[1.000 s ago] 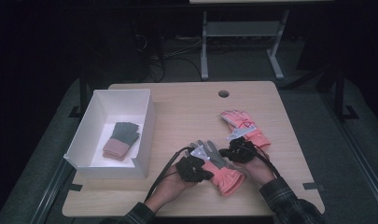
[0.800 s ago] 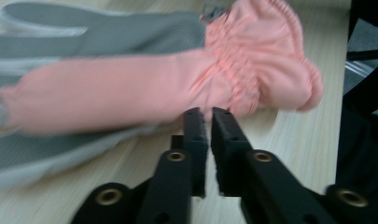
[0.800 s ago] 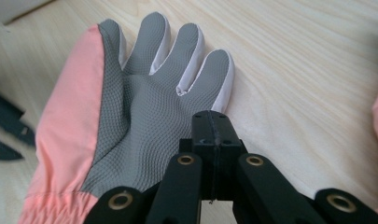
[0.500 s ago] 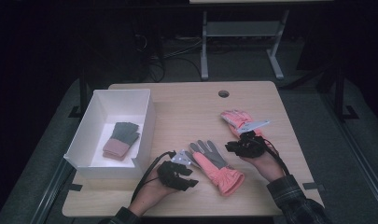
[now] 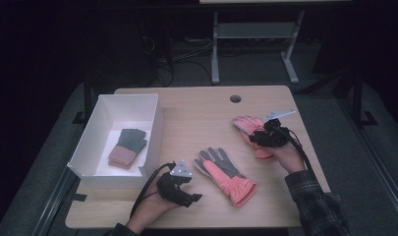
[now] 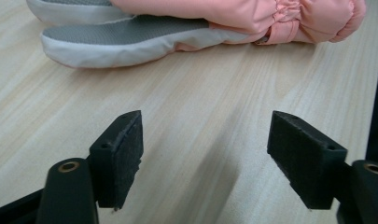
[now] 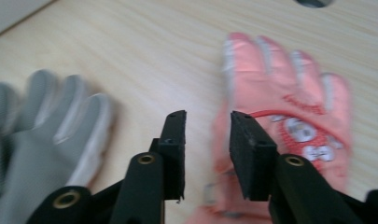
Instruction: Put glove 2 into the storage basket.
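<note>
Pink padded ski gloves [image 5: 227, 173] lie apart on the pale wooden table [image 5: 186, 113], none yet joining the knitted grey-and-pink pair in the white cardboard box [image 5: 98, 120] (so packing seems left). Left gripper [image 6: 205, 154] has just been opening, wide and empty. Right gripper [image 7: 207, 149], opening too, hovers narrowly parted over the second glove [image 7: 289, 112].

Mid-frame, a pink glove [image 5: 225, 172] shows a grey palm; the right-hand pink glove [image 5: 246, 128] bears a cartoon print. A white box [image 5: 91, 142] sits on the pale wood-grain bench [image 5: 196, 118].
</note>
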### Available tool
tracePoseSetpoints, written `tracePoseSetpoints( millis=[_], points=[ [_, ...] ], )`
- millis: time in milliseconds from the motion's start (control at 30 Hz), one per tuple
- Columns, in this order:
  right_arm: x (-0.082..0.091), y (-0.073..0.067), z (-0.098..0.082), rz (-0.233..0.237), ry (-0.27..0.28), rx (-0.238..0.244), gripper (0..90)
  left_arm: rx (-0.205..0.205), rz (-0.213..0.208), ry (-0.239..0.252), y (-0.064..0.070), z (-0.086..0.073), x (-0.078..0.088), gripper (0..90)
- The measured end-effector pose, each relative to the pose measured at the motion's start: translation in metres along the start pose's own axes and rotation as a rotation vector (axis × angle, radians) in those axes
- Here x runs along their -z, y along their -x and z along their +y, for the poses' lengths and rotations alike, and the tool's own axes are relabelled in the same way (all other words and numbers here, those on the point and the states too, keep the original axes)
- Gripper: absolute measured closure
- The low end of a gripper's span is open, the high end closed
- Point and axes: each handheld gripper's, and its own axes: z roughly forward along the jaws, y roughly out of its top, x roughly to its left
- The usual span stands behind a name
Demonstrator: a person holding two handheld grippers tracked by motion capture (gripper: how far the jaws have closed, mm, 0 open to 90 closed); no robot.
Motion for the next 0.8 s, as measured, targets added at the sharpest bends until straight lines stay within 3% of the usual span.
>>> tracePoseSetpoints(
  millis=[200,400,633,800],
  points=[
    [-0.014,0.020,0.000,-0.028,-0.010,-0.059,61.3,0.002,0.018,0.007,-0.001,0.000,0.001,20.9],
    [-0.022,0.026,-0.001,-0.034,-0.011,-0.097,58.9,0.010,0.016,0.005,-0.001,0.000,0.001,20.9],
    [-0.024,0.026,-0.004,-0.048,-0.047,-0.067,57.2,0.002,0.024,-0.001,-0.002,0.000,0.001,20.9],
    [-0.032,0.023,-0.007,-0.078,-0.079,-0.019,66.3,0.009,0.025,0.000,-0.001,0.000,0.001,20.9]
  ],
)
